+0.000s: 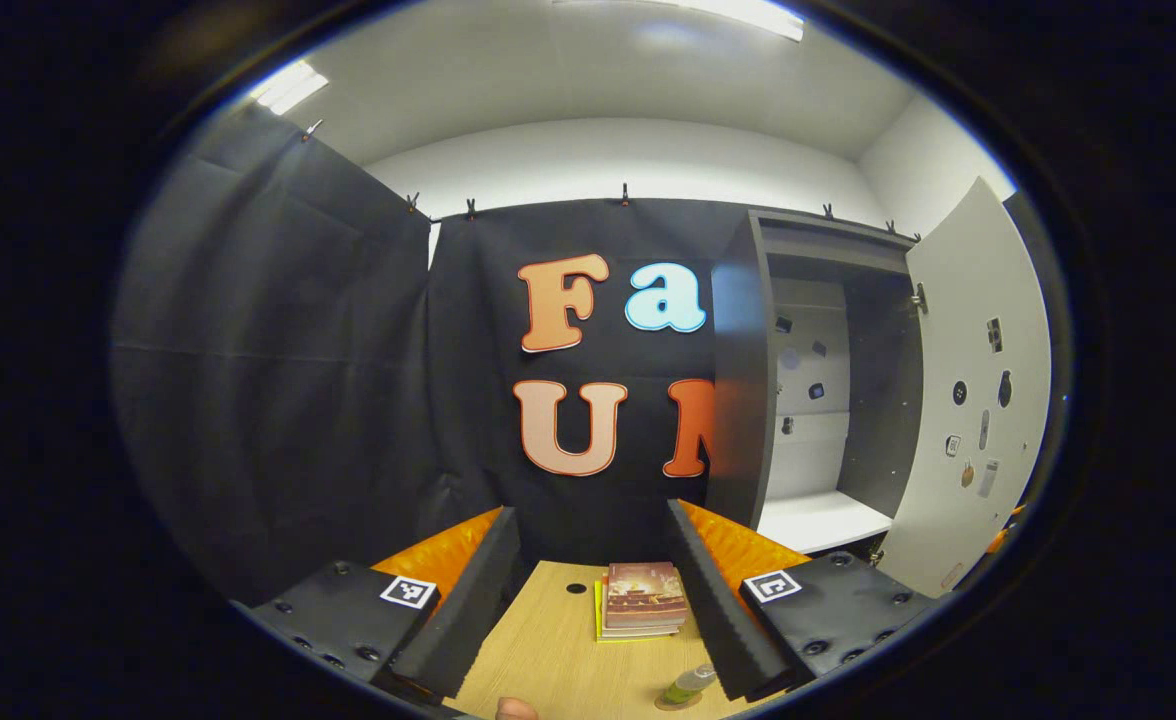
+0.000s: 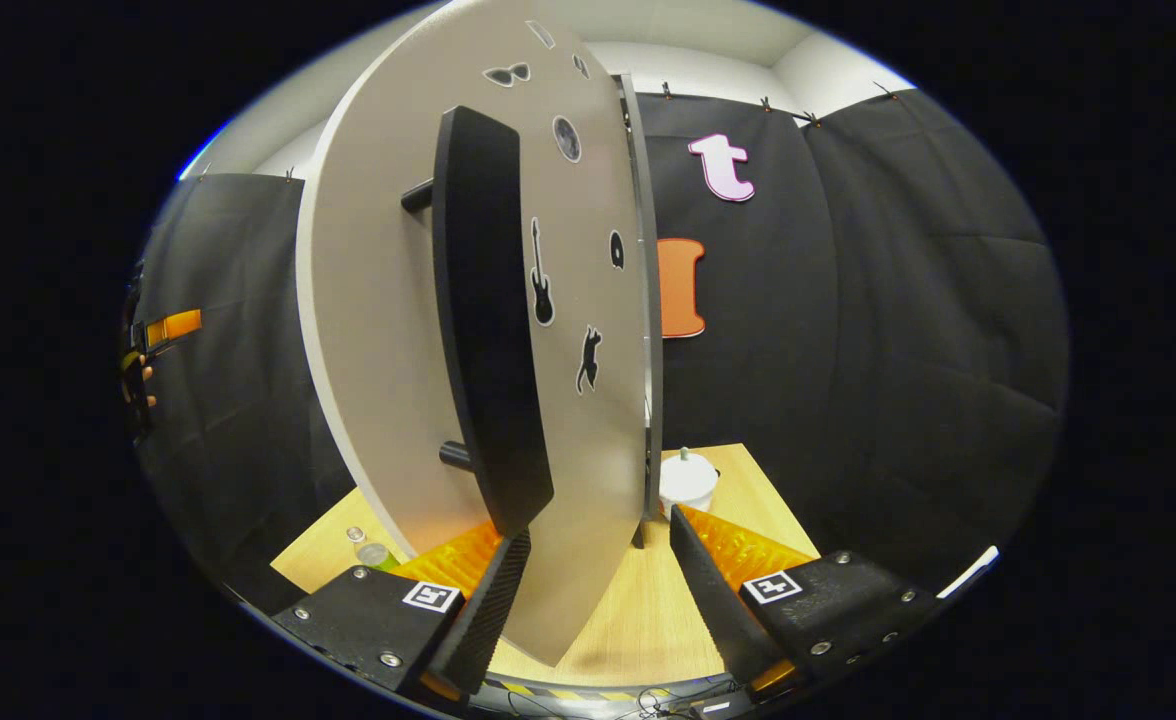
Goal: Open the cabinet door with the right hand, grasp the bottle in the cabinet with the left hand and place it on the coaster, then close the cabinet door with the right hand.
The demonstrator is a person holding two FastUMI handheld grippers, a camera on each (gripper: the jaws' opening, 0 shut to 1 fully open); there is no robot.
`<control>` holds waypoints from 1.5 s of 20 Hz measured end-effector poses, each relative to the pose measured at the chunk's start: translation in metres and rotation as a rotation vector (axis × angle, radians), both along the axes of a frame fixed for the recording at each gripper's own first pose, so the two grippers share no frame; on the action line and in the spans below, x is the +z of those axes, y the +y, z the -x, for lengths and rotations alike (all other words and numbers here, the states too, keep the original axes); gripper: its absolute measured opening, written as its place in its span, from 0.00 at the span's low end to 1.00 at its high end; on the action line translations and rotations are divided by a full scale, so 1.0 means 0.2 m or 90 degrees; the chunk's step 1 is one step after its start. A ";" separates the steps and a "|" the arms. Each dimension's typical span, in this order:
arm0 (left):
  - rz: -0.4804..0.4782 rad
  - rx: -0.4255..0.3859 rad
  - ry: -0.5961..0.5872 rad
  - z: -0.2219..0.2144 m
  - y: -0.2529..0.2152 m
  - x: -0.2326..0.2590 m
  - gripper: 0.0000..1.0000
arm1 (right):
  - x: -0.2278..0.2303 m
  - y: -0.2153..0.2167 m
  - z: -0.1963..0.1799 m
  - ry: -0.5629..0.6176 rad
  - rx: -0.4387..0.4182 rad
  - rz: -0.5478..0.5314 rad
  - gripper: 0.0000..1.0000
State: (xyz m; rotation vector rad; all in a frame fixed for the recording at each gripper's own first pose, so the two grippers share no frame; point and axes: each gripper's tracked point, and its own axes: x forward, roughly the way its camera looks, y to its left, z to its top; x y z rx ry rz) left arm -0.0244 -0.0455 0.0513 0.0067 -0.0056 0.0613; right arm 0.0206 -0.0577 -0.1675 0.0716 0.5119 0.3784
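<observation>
The small green bottle (image 1: 690,683) rests on a round brown coaster (image 1: 675,703) on the wooden table, just beside the right finger of my left gripper (image 1: 590,512). That gripper is open with nothing between its fingers. The dark cabinet (image 1: 743,400) stands open at the right, its pale door (image 1: 968,420) swung outward and its white shelf (image 1: 820,520) bare. In the right gripper view the door (image 2: 388,330) fills the middle with its long black handle (image 2: 488,320). My right gripper (image 2: 598,525) is open, the door's lower edge lying between its fingers. The bottle (image 2: 370,550) shows at the lower left.
A small stack of books (image 1: 643,600) lies on the table (image 1: 548,660) ahead of my left gripper. A white lidded cup (image 2: 688,483) stands behind the door's edge. A hand holding the other gripper (image 2: 140,370) shows at the far left. Black cloth walls surround the booth.
</observation>
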 end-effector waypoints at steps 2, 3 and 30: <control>0.003 0.000 -0.008 0.00 0.04 0.03 0.96 | -0.01 0.05 -0.03 -0.004 0.008 0.000 0.88; 0.003 0.001 -0.010 -0.01 0.05 0.03 0.96 | -0.01 0.08 -0.03 -0.005 0.012 -0.001 0.88; -0.027 0.057 -0.007 -0.14 0.63 0.00 0.96 | -0.18 0.58 -0.37 -0.025 0.082 0.000 0.90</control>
